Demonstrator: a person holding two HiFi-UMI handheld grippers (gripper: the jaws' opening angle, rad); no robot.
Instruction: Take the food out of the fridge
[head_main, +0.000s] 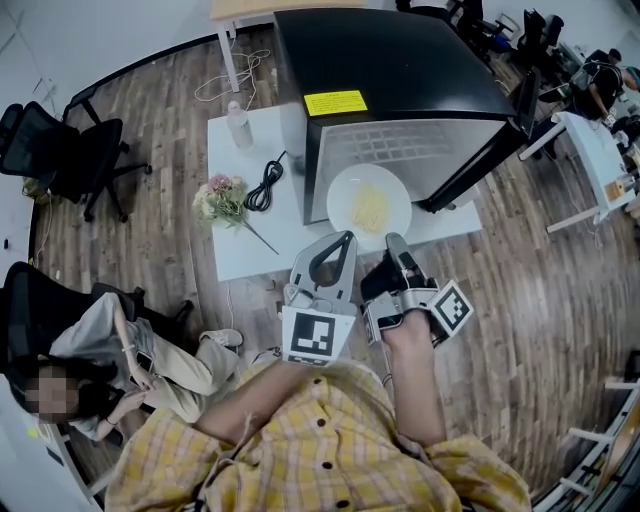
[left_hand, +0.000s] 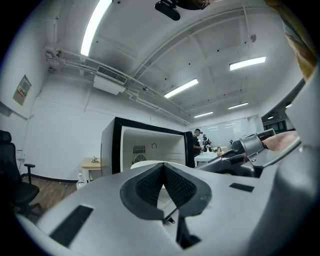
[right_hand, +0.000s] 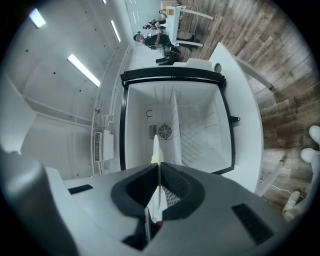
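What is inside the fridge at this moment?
The fridge shows one shelf and a fan grille at the back; no food shows. The plate in the right gripper covers a narrow strip.

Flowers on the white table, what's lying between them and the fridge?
A coiled black cable lies on the table between the flowers and the fridge, seen in the head view.

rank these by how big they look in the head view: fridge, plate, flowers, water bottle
Largest to smallest:
fridge
plate
flowers
water bottle, though it sits farther from the camera, so last place is less sure.
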